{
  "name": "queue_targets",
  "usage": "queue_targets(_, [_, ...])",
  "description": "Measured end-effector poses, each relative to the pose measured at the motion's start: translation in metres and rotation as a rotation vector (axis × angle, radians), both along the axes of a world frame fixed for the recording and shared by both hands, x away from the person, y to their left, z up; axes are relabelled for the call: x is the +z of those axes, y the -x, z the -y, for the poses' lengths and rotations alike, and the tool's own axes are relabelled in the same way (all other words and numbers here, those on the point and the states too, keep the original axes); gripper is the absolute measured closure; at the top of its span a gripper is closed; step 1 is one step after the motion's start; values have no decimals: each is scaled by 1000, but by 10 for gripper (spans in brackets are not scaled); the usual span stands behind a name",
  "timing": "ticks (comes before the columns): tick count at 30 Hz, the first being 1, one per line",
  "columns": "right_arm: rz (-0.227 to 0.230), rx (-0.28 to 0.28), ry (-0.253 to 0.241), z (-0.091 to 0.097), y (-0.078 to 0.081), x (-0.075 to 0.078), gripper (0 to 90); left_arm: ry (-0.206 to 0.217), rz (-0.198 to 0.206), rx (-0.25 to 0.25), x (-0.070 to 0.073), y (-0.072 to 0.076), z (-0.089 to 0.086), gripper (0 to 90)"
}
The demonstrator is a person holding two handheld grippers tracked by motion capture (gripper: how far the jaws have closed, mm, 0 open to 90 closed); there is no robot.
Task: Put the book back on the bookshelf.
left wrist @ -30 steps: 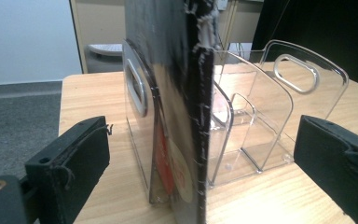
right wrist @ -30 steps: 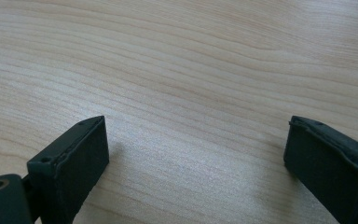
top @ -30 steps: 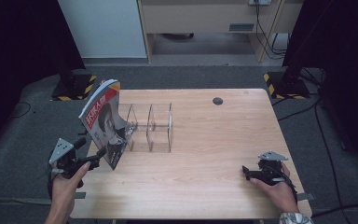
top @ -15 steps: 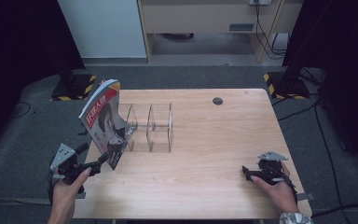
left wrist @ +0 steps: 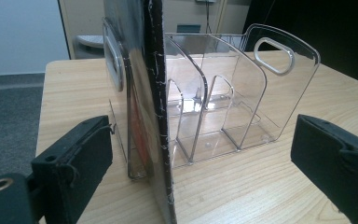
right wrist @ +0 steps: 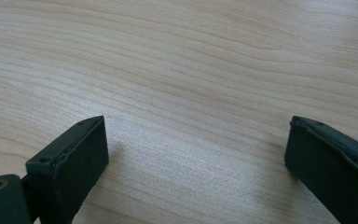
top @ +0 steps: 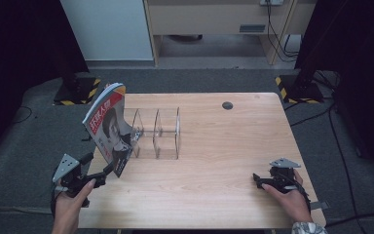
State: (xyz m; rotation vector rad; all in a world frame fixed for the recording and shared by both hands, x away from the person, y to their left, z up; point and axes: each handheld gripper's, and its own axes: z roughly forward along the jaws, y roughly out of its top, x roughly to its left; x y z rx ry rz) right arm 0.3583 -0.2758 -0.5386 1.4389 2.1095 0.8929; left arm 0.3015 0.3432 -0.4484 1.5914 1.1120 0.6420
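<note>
On magazine (top: 108,126) cover, red characters

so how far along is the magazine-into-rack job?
Done: the glossy red-titled magazine stands in the end slot of the clear acrylic divider rack, tilted. In hand: nothing; the left gripper is open beside the magazine's lower corner, jaws apart on either side of its spine. The right gripper rests open on the wooden table. Left: backing away.

Lab-style recording space, bare wooden table (top: 209,161), black curtains (top: 24,44), hazard-striped stand bases (top: 80,90), floor cables (top: 321,117)
</note>
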Motion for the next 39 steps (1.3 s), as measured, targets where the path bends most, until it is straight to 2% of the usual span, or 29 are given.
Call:
queue_targets(10, [0,0,-1,0,0,0,64,-5,-15,-45,-3,9,11,59])
queue_targets(14, [-4,1,-1,0,0,0,64,6,-19,-64,-5,12,19,66])
queue_targets(24, [-3,1,-2,0,0,0,64,-22,-28,-115,-6,13,37,70])
queue_targets(31, [-5,3,-2,0,0,0,64,-39,-38,-155,-8,7,53,70])
queue_targets(39, [-4,-1,-3,0,0,0,64,-70,-53,-189,-9,-9,78,57])
